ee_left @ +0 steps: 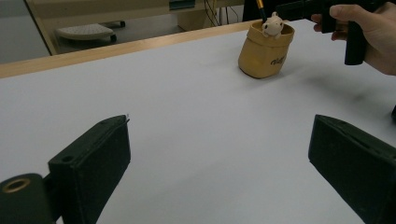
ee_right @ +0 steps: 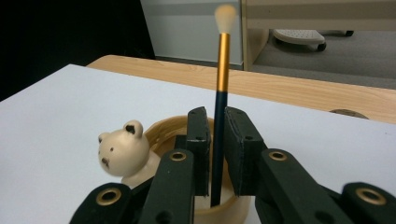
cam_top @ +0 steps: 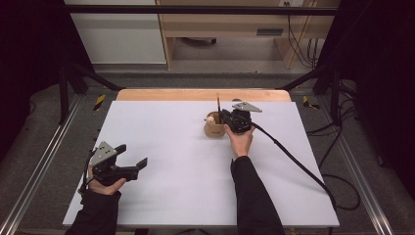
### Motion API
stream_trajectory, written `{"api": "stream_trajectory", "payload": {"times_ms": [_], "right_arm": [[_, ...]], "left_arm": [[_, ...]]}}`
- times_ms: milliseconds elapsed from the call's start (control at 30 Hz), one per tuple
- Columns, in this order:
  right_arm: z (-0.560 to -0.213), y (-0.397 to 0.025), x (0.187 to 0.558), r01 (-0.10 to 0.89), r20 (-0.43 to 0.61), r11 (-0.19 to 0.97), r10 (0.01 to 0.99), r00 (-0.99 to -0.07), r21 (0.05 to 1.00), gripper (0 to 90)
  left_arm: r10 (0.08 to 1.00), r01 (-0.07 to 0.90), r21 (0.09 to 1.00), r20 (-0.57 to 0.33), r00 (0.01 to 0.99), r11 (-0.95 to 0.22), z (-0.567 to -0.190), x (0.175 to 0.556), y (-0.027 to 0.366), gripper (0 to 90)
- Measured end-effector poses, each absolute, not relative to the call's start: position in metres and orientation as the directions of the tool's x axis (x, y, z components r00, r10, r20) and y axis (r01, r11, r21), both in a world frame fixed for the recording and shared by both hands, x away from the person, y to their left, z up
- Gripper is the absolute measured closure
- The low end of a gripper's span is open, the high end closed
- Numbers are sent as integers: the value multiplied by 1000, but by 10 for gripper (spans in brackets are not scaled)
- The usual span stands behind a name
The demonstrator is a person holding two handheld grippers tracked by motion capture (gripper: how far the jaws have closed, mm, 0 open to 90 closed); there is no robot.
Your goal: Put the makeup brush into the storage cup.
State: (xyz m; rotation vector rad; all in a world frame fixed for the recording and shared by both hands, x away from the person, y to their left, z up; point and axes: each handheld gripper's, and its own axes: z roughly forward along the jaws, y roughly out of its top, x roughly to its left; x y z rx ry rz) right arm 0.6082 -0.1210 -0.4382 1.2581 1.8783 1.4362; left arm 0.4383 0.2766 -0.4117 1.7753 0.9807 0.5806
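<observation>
**Brush held upright over the bear cup**

Nearest me, my left tongs (cam_top: pixel 128 163) hover low over the near left part of the white table (cam_top: pixel 171 161), jaws spread wide with nothing between them. I keep them parked there, well apart from the work, so they stay out of the way yet face the cup if it needs steadying.

Farther out, toward the back of the table, my right tongs (ee_right: pixel 215 133) are pressed together on the dark lower handle of a makeup brush (ee_right: pixel 221 60). I pinch it low on the stem so the gold ferrule and pale bristles stand straight up above the jaws; held vertical like that, the handle's end can go cleanly through the cup's mouth. From the right gripper view the handle's tip sits inside the rim of the tan cup (ee_left: pixel 265 51), though I cannot tell whether it touches the bottom.

The cup stands upright just beside my right hand (cam_top: pixel 239 139), a small bear figure (ee_right: pixel 123 150) perched at its rim. I judge the bear narrows the opening, which is why I bring the brush down on the side away from it.
</observation>
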Motion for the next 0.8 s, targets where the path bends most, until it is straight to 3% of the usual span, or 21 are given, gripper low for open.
{"api": "stream_trajectory", "payload": {"times_ms": [267,800], "right_arm": [[-428,-134,588,358,158,45,841,-518,933,748],[-394,-154,546,324,155,67,776,-612,944,488]], "left_arm": [[829,355,915,-46,558,-189,-412,438,276,52],[828,357,916,-52,558,-183,-412,438,275,53]]}}
